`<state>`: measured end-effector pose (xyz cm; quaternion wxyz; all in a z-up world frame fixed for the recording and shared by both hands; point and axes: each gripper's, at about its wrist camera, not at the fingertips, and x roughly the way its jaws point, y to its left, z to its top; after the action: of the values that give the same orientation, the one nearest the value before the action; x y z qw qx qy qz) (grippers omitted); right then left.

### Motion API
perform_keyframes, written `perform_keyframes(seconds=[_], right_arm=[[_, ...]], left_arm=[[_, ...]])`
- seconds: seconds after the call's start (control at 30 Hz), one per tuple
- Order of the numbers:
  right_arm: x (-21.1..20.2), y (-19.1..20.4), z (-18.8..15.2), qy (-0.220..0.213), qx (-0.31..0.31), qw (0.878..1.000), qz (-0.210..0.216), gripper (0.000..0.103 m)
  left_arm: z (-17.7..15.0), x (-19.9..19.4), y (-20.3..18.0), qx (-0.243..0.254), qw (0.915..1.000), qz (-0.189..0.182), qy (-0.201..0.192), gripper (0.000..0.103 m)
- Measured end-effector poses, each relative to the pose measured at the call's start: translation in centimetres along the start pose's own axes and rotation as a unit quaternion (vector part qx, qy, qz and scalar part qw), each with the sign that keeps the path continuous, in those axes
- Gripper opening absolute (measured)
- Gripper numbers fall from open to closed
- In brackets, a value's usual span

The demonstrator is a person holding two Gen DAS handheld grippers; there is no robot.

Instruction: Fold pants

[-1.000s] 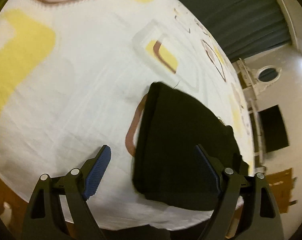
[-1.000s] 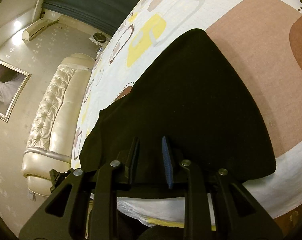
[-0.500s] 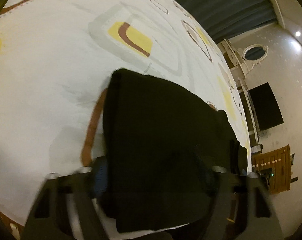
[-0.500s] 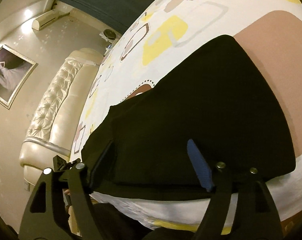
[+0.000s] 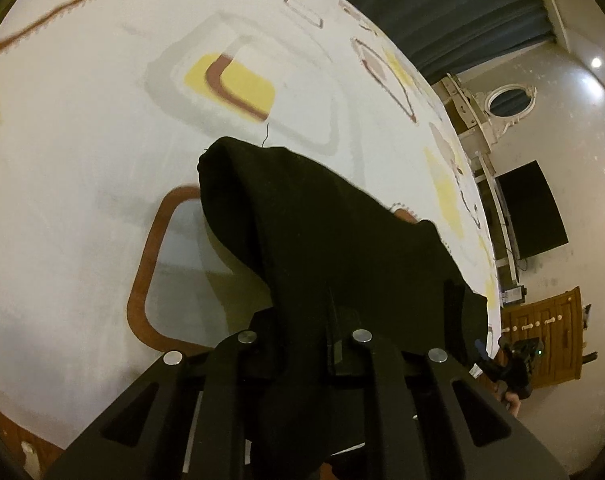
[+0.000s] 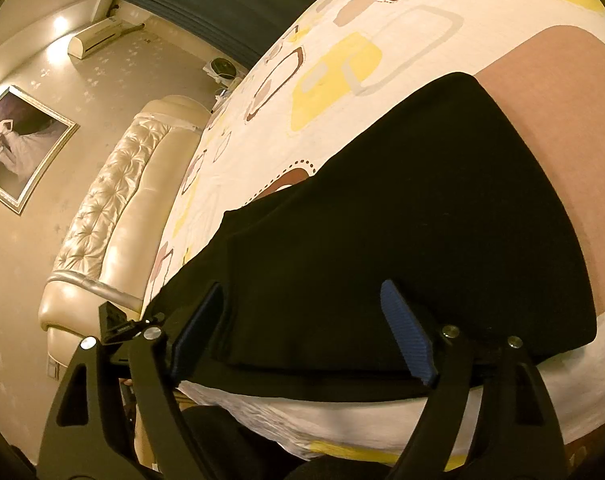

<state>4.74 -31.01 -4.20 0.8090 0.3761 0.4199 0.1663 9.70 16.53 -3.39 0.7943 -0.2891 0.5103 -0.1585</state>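
The black pants (image 6: 414,220) lie folded near the bed's front edge on the patterned bedsheet (image 6: 342,64). My left gripper (image 5: 306,320) is shut on the near edge of the pants (image 5: 322,240) and lifts it off the sheet, so the cloth drapes over the fingers and hides them. My right gripper (image 6: 302,332) is open just above the near edge of the pants, its blue pads (image 6: 406,340) apart and holding nothing.
The bedsheet (image 5: 82,140) is white with yellow and brown shapes. A tufted cream headboard (image 6: 110,208) is at the left of the right wrist view. A dark screen (image 5: 534,208) and a wooden cabinet (image 5: 550,340) stand beyond the bed.
My left gripper moved onto the pants' edge, shut on it and lifted it. My right gripper opened and let go of the pants.
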Motion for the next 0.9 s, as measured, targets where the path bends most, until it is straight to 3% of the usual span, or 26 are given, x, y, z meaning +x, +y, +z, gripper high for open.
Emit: perform_keyframes(seconds=[0.17,0.5,0.63,0.9], right_arm=[[0.0,0.1,0.0,0.0,0.0,1.0,-0.001,0.082],[-0.4,0.8,0.2,-0.012,0.008,1.0,-0.022,0.082],[-1.0,1.7,0.3,-0.026,-0.004,0.999,-0.034,0.082],[-2.2,2.4,0.8,-0.046,-0.003,0.999,-0.024,0.082]], left_arm=[[0.2,-1.3,-3.5,0.024,0.9996,0.008,-0.014,0.013],[-0.2,-3.0,-14.6,0.111,0.9928,0.025,-0.038,0.013],[-1.1,-2.0,-19.9,0.158,0.9851,0.05,-0.047,0.013],[-3.4,2.0,-26.4,0.229,0.9684,0.08,-0.056,0.013]])
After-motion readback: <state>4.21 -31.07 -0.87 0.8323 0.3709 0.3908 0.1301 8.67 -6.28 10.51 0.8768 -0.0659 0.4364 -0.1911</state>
